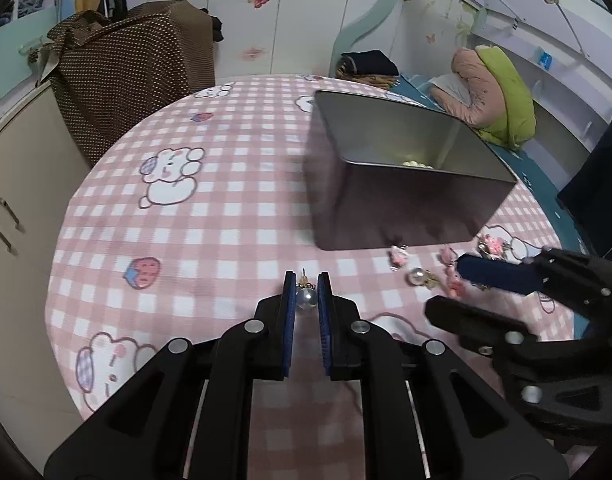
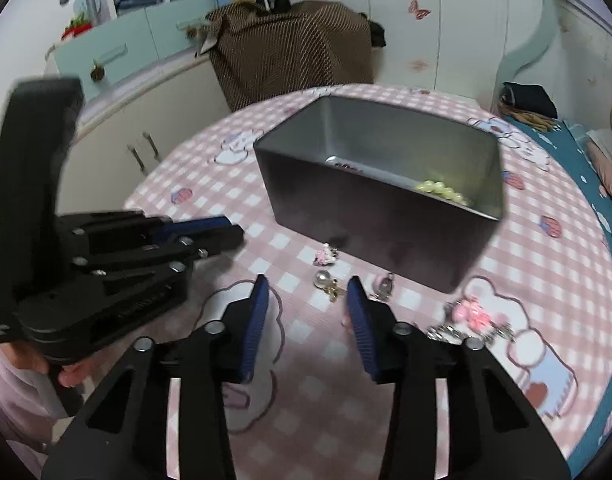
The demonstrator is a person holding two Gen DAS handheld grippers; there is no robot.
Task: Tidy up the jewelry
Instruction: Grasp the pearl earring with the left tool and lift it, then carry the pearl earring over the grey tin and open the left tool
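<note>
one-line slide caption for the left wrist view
Left gripper pinches a pearl earring above the checked tablecloth, near an open metal tin.

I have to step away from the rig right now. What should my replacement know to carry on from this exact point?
Left gripper: shut on a pearl earring.
Right gripper: open, holding nothing, poised over a second pearl earring on the checked tablecloth.
Metal tin: open, a pale bead string already inside.
Left to do: drop the held earring in the tin, then collect the second pearl earring and the pink charms lying loose near the tin.
</note>
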